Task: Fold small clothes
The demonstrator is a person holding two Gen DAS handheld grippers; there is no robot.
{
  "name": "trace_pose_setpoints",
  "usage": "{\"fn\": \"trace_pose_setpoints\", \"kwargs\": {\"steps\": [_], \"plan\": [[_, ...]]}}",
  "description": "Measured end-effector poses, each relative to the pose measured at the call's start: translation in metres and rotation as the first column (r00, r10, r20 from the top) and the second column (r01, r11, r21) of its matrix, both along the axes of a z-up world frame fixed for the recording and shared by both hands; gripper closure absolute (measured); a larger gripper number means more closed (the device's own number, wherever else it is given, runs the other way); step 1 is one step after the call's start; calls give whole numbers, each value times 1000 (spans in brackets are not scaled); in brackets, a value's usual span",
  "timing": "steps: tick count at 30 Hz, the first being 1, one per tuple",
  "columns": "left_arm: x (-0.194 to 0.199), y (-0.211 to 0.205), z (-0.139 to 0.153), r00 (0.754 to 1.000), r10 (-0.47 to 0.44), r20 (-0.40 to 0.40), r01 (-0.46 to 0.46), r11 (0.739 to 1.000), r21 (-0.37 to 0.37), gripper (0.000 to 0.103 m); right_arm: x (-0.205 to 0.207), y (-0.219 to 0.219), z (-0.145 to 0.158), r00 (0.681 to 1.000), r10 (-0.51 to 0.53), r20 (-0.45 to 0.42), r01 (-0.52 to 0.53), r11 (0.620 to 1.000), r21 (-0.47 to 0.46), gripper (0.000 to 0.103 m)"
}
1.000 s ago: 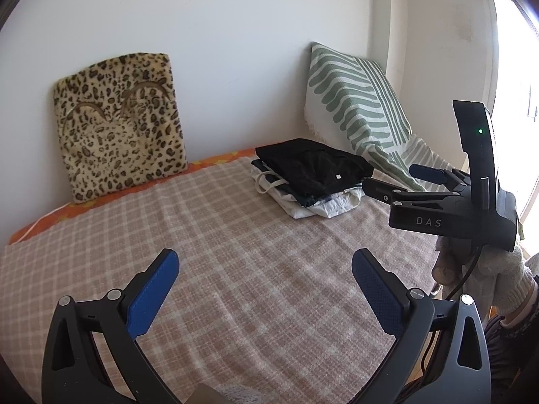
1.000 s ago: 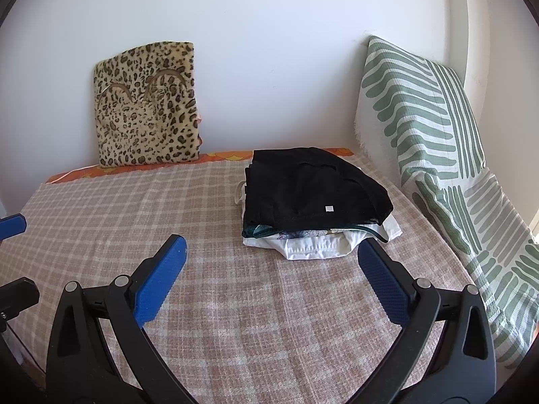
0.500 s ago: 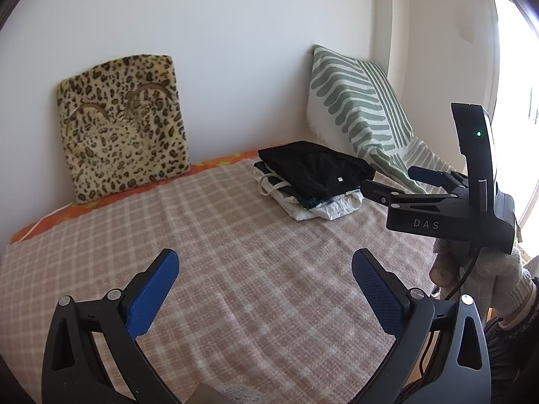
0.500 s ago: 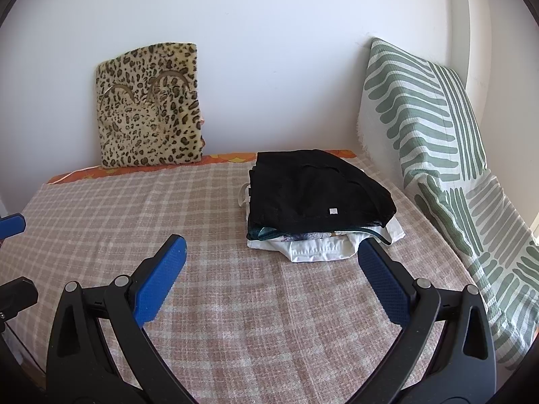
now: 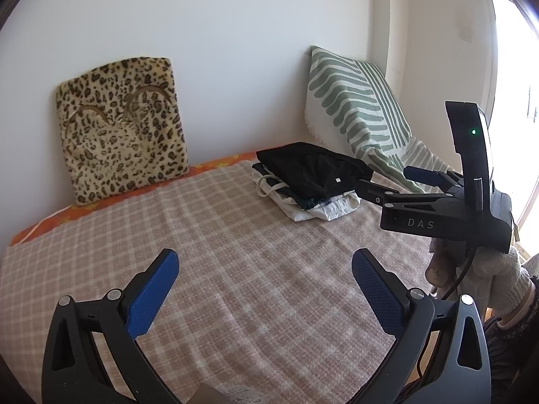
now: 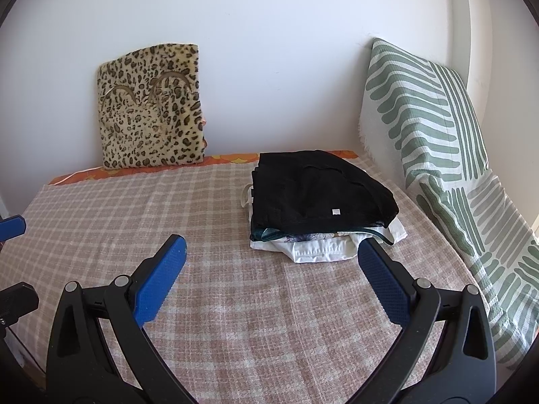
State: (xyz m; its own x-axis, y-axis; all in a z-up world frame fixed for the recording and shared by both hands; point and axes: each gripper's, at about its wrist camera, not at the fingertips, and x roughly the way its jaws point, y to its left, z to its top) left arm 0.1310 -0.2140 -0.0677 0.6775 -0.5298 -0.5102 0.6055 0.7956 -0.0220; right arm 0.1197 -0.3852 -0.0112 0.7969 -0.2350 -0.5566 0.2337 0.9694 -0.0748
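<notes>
A stack of folded clothes [image 5: 313, 171] lies on the plaid blanket [image 5: 235, 252] near the back right, black garment on top [image 6: 313, 192], white one at the bottom [image 6: 320, 250]. My left gripper [image 5: 264, 262] is open over bare blanket, well short of the stack and holding nothing. My right gripper [image 6: 272, 245] is open too, its jaws wide just in front of the stack and not touching it. In the left wrist view the right gripper [image 5: 387, 178] hovers beside the stack, held by a gloved hand [image 5: 488, 276]. The left gripper [image 6: 13, 262] shows at the far left edge.
A leopard-print cushion [image 6: 151, 107] leans on the back wall. A green-striped pillow [image 6: 421, 107] slopes along the right side of the bed. An orange sheet edge [image 5: 215, 166] shows behind the blanket. A bright window [image 5: 512, 101] is at the right.
Both grippers stay open and empty. The views drift only slightly; the clothes stack has not moved.
</notes>
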Motion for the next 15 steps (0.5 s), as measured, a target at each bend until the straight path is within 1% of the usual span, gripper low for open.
{"fn": "trace_pose_setpoints", "kwargs": {"steps": [9, 13, 15], "plan": [[3, 3, -2, 1000, 22, -10, -23, 1000, -14, 1, 1, 4, 1, 1000, 8, 1, -8, 1000, -2, 0], [0, 8, -2, 999, 30, 25, -29, 999, -35, 1, 1, 4, 1, 1000, 8, 0, -8, 1000, 0, 0], [0, 9, -2, 999, 26, 20, -25, 999, -40, 1, 1, 4, 1, 1000, 9, 0, -9, 1000, 2, 0]]}}
